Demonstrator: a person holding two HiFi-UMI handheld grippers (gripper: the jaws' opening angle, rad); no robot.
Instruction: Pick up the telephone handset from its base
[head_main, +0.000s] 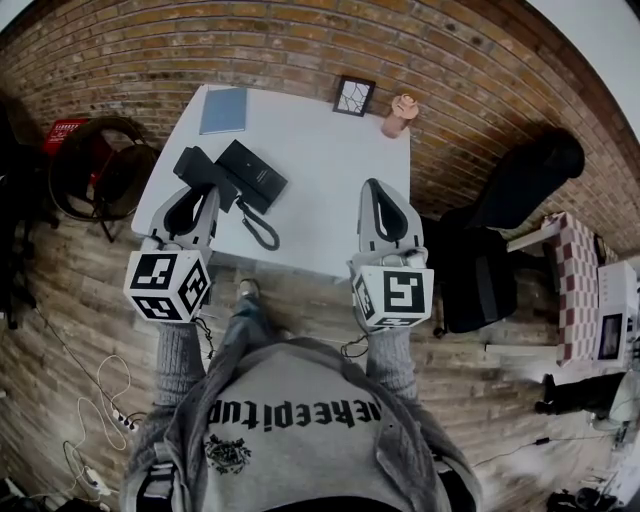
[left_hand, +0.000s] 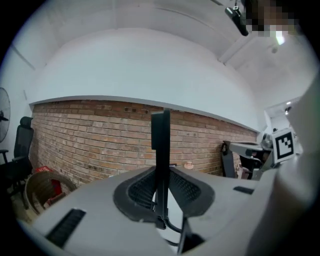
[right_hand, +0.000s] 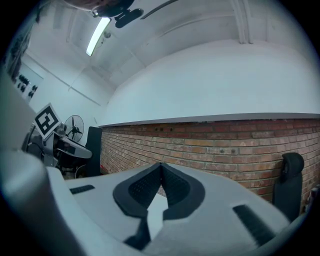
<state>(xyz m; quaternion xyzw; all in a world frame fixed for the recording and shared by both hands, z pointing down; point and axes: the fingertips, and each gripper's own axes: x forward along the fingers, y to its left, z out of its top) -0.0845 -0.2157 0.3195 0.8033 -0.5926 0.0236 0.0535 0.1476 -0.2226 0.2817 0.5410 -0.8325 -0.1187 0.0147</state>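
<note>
The black telephone handset (head_main: 203, 172) is clamped between the jaws of my left gripper (head_main: 198, 195), lifted just left of its black base (head_main: 254, 172) on the white table (head_main: 320, 190). Its coiled cord (head_main: 259, 229) hangs down toward the table's front edge. In the left gripper view the handset (left_hand: 160, 145) stands as an upright dark slab between the pads of the left gripper (left_hand: 161, 175), with the cord trailing below. My right gripper (head_main: 379, 188) hovers over the table's right half; its jaws (right_hand: 161, 166) meet at the tips with nothing in them.
A blue notebook (head_main: 223, 110) lies at the table's far left, with a small framed picture (head_main: 353, 96) and a pink object (head_main: 400, 115) along the brick wall. A black chair (head_main: 500, 220) stands at the right, a round fan (head_main: 100, 165) at the left.
</note>
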